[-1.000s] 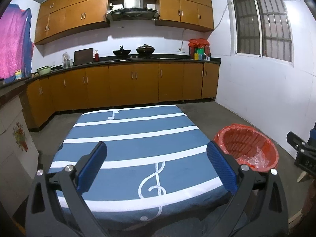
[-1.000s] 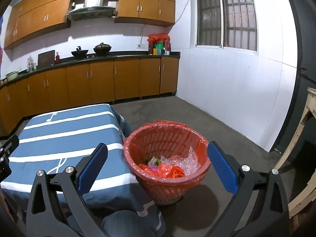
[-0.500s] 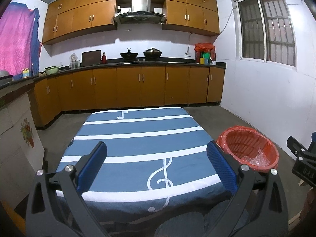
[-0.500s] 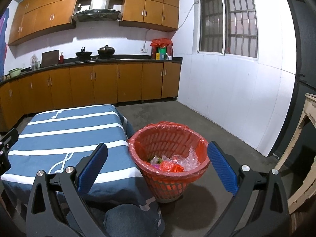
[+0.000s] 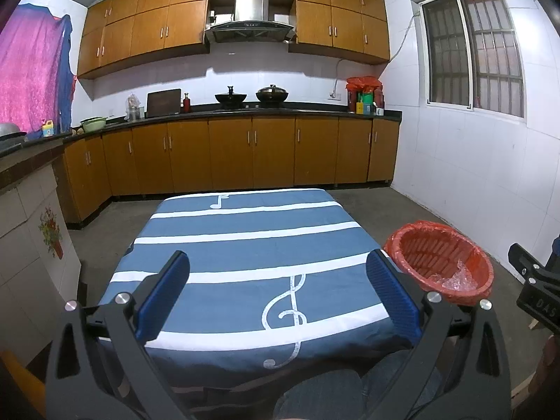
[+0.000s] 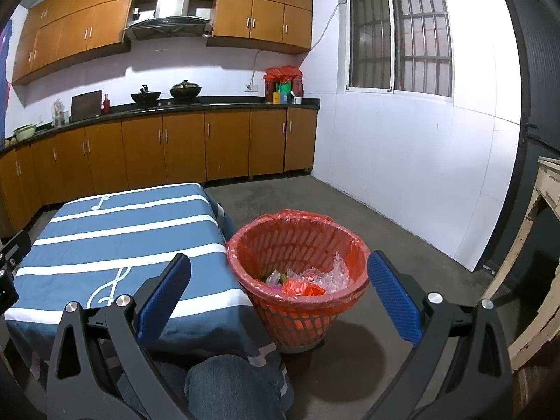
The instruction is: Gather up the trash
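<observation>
- Nearest to the right wrist camera, a knee in blue jeans (image 6: 224, 385) pokes in at the bottom edge, tucked under the table's front.
- Right gripper (image 6: 278, 292) is spread wide with nothing between its blue pads (image 6: 164, 294), hanging above the near rim of the bin.
- Left gripper (image 5: 276, 288) is likewise splayed and empty, held over the front of the table (image 5: 245, 245) with its blue cloth, white stripes and treble clef.
- Just beside the table's right corner stands the trash basket (image 6: 297, 311), red mesh with a red liner bag folded over its rim, sitting on the concrete floor (image 6: 315, 203).
- Down inside it lies the collected trash (image 6: 308, 280): crinkled clear plastic, an orange scrap, bits of pink and green.
- Beyond, wooden base cabinets (image 5: 231, 154) run under a dark counter carrying two black woks (image 5: 252, 96).
- Farthest up, the range hood (image 5: 250, 22) sits between the wall cabinets, with a barred window (image 6: 399, 35) on the right wall.
</observation>
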The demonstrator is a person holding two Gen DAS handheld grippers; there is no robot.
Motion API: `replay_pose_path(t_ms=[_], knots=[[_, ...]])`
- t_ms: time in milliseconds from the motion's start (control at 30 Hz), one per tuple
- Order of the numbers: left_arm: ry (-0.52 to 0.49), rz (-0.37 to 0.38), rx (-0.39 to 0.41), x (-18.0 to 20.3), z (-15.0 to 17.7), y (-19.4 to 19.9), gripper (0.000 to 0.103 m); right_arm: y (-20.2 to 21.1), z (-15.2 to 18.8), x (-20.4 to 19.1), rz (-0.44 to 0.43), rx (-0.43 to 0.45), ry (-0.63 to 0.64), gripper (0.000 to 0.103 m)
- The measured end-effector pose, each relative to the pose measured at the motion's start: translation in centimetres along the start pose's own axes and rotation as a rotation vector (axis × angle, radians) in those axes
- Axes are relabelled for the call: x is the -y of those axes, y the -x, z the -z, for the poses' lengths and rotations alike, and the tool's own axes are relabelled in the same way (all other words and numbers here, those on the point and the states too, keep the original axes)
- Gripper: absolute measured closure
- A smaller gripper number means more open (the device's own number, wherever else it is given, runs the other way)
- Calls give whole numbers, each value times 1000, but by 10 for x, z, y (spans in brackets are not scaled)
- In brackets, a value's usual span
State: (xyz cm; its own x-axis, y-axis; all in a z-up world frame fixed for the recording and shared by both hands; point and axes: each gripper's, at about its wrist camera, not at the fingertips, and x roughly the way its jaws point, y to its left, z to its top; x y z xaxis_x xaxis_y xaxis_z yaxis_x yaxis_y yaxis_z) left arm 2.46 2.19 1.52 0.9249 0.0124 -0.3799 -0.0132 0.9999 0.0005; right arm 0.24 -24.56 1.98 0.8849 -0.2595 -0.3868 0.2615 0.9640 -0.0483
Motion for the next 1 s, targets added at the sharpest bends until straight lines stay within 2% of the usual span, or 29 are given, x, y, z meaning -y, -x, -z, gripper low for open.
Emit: replay_pose_path(t_ms=[1000], knots=[[0, 5, -11, 2, 2, -2, 4, -2, 1, 3, -3, -12, -8, 3]])
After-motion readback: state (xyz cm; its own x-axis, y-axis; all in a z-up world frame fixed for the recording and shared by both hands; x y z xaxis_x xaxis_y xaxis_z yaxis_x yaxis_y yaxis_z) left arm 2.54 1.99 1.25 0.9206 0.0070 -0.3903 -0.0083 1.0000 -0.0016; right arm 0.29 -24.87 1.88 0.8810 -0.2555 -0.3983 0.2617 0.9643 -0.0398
